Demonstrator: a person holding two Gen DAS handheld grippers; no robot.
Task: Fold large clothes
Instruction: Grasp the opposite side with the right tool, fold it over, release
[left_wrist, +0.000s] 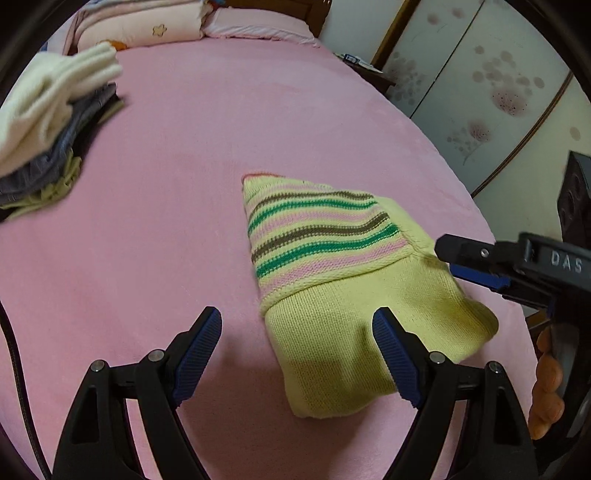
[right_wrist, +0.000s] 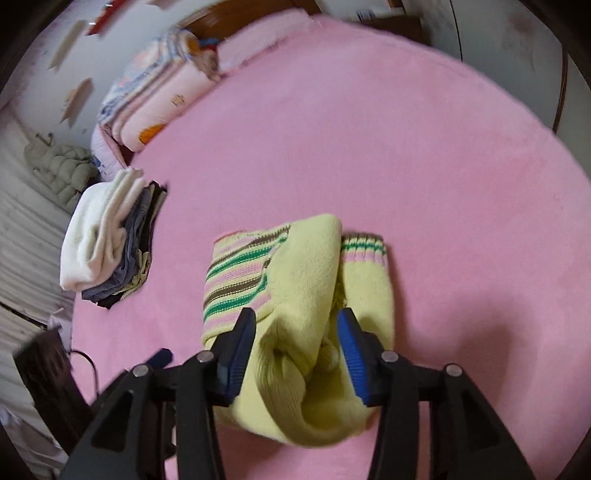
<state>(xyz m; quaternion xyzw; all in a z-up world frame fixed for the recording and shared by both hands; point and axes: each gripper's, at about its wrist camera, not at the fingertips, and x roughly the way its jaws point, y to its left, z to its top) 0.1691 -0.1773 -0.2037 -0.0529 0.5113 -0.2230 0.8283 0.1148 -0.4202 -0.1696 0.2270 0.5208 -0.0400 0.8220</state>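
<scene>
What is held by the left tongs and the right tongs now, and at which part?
Nothing is held. The left tongs stand open over the pink bed cover. The right tongs are open around the folded yellow sweater; their pads do not press it.

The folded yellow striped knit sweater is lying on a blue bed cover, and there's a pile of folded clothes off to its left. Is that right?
Not quite: the bed cover is pink, not blue. The right wrist view shows the folded yellow striped knit sweater lying on it, with the pile of folded clothes off to its left, just as you said.
</scene>
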